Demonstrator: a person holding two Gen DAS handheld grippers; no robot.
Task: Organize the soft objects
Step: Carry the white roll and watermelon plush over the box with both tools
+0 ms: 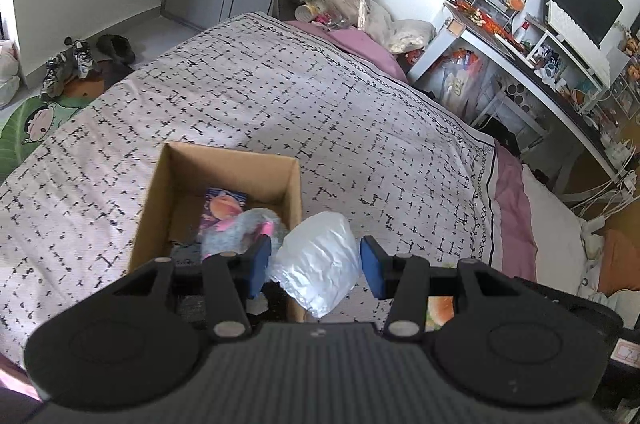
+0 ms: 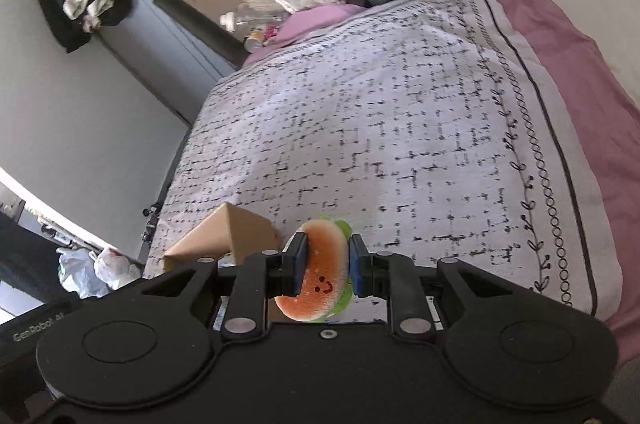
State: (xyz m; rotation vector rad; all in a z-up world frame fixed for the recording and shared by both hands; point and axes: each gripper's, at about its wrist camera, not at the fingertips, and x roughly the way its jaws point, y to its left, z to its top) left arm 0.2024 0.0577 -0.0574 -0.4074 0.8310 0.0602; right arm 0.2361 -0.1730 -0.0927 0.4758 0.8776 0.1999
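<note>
In the left wrist view, my left gripper point(image 1: 316, 266) is shut on a crinkled white plastic-wrapped soft pack point(image 1: 320, 244), with a blue pad against each side. It hangs over the near right corner of an open cardboard box point(image 1: 176, 184) on the bed. Inside the box lie a purple packet with a peach picture point(image 1: 226, 202) and a fluffy grey-and-pink toy point(image 1: 240, 230). In the right wrist view, my right gripper point(image 2: 328, 264) is shut on a watermelon-slice plush point(image 2: 320, 278) with a smiley face and a green rind. A corner of the box point(image 2: 236, 232) shows to its left.
The bed point(image 1: 320, 96) has a white blanket with black marks over a pink sheet point(image 1: 512, 208). A cluttered white desk point(image 1: 532, 64) stands to the right. Bottles and bags point(image 1: 336, 4) crowd the far end of the bed. Shoes point(image 1: 76, 64) lie on the floor at left.
</note>
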